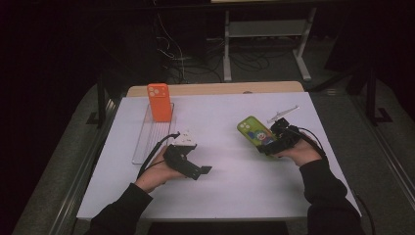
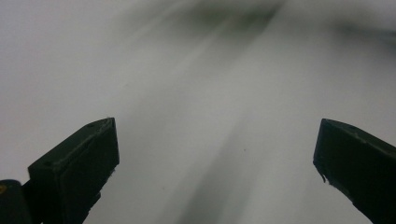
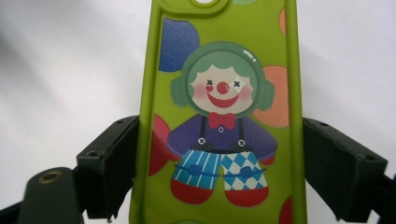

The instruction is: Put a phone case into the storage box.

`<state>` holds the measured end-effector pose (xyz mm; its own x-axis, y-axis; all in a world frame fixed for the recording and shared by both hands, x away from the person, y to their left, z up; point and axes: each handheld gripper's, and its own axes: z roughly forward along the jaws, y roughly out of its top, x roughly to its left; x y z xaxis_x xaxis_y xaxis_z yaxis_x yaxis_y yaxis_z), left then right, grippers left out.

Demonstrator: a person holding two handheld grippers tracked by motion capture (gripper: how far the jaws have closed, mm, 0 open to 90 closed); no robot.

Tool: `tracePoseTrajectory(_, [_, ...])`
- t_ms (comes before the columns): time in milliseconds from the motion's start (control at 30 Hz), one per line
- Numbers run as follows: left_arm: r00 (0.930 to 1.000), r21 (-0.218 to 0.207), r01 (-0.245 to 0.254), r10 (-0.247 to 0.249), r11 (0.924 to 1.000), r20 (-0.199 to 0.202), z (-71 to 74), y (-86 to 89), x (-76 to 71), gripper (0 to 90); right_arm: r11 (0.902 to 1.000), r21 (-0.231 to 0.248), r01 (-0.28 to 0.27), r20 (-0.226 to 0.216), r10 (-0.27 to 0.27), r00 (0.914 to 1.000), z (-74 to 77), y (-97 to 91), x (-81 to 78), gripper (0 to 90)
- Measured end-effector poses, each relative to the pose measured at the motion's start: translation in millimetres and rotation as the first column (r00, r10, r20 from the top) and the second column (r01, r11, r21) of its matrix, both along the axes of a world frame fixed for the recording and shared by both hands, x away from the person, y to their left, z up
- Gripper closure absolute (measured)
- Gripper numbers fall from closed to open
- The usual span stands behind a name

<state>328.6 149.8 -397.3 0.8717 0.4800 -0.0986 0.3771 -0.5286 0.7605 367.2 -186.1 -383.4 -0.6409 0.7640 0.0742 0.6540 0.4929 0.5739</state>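
Left gripper (image 1: pixel 205 170) fingers apart, right gripper (image 1: pixel 266 147) clamped.

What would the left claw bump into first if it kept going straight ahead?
Probably just the white table. The open left claw points right and slightly down at its bare top, though depth is hard to judge.

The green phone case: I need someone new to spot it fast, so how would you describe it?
Look at the right half of the white table, where the right tongs clamp a phone case by its long edges. That green phone case bears a cartoon clown, while the orange phone case stands plain in the clear tray at left.
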Motion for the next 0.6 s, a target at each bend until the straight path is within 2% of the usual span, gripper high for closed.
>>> tracePoseTrajectory(67, [1.0000, -0.007, 0.008, -0.008, 0.9999, 0.003, 3.7, -1.2, 0.6, 0.0, 0.9994, -0.003, -0.034, 0.002, 0.034, 0.9994, 1.0, 2.8, -4.2, 15.1])
tracePoseTrajectory(233, [0.9984, 0.013, 0.045, -0.046, 0.9989, 0.033, 14.1, -1.9, 4.6, 0.0, 0.9918, -0.022, -0.126, 0.017, 0.127, 0.9918, 4.0, 14.9, -14.9, 15.1])
tracePoseTrajectory(367, [0.9933, 0.041, 0.097, -0.099, 0.9945, 0.059, 22.2, -1.7, 8.4, 0.0, 0.9805, -0.020, -0.195, 0.030, 0.196, 0.9802, 7.9, 24.0, -21.9, 15.0])
tracePoseTrajectory(467, [0.9882, 0.033, 0.138, -0.139, 0.9899, 0.063, 27.5, -0.8, 12.1, 0.0, 0.9711, -0.021, -0.238, 0.039, 0.238, 0.9704, 9.6, 27.5, -25.7, 15.1])
tracePoseTrajectory(600, [0.9795, 0.033, 0.186, -0.188, 0.9820, 0.072, 31.7, -1.7, 15.9, 0.0, 0.9516, -0.029, -0.306, 0.049, 0.307, 0.9505, 11.6, 33.4, -30.0, 15.1])
